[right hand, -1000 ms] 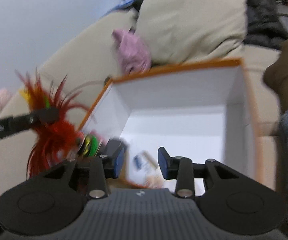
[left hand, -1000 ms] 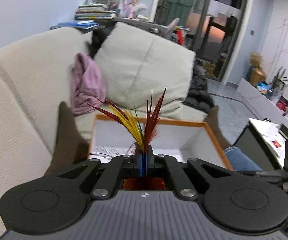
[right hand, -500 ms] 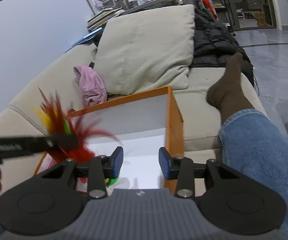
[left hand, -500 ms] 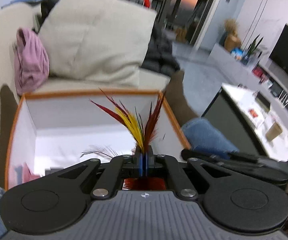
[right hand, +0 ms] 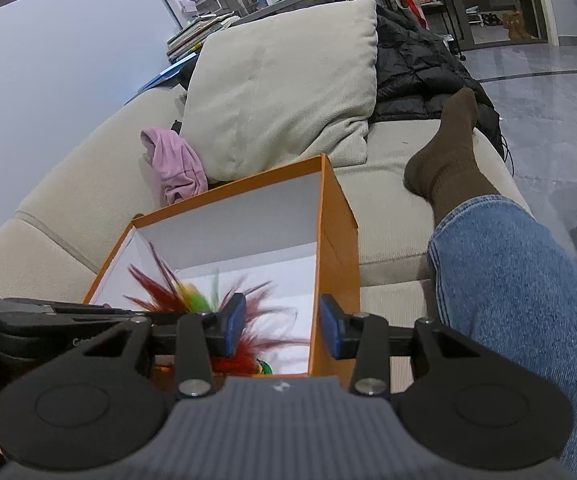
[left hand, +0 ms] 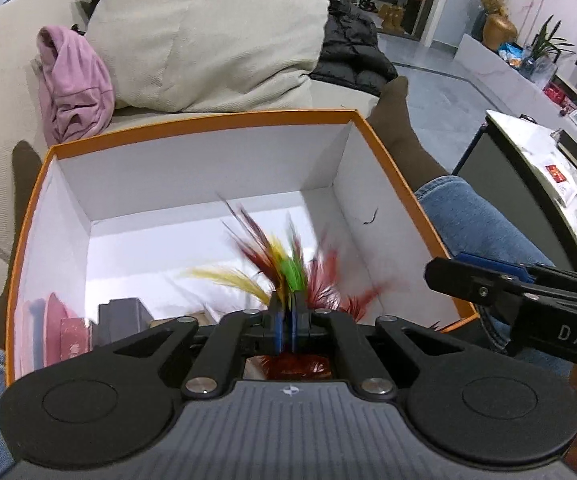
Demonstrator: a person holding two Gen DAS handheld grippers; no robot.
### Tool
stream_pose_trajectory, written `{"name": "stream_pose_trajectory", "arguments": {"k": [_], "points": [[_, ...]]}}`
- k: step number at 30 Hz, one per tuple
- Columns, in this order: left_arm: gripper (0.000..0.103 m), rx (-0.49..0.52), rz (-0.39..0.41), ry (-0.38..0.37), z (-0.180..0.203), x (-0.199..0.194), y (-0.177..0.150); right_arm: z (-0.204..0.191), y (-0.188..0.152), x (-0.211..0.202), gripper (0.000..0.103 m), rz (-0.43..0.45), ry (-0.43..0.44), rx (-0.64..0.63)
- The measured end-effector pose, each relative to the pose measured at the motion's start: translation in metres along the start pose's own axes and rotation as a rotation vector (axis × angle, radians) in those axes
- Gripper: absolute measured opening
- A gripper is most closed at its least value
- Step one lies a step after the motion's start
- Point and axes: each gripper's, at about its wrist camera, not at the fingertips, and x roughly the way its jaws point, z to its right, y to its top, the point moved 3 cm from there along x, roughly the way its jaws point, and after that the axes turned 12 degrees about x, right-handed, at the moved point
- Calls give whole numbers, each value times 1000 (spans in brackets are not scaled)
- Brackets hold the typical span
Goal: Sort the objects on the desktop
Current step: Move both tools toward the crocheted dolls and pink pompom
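— How many boxes does the left wrist view show?
— One orange box, and one feather toy above its floor.
— And beside the box?
— One beige cushion, one pink cloth and one black jacket behind it; two grippers near its front edge.

Ahead of the left gripper, the orange box is open-topped, its far floor bare. A dark case and pink items crowd its near-left corner. The right gripper hangs at the box's right wall; a jeans-clad leg blocks its right.
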Motion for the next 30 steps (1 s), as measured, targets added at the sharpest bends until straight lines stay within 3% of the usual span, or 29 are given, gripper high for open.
{"name": "stream_pose_trajectory", "arguments": {"k": [5,10,15,18,24,30], "points": [[7,-14,71,6,-4,-28,-9,-2,-7,-9,44,13,-4,-14],[22,-16,149,5,-4,-69,-26,-9,-22,-25,45,24,-11,-43],[39,29,162,30,2,-99,-55,-21,-45,-41,50,12,4,-117],[54,48,142,52,0,-105,-78,-25,-67,-42,50,-44,5,-160],[55,133,25,70,4,-98,-129,-22,-109,-34,50,-207,-27,-204],[58,229,-74,65,13,-86,-167,-33,-136,-36,50,-283,-3,-244]]}}
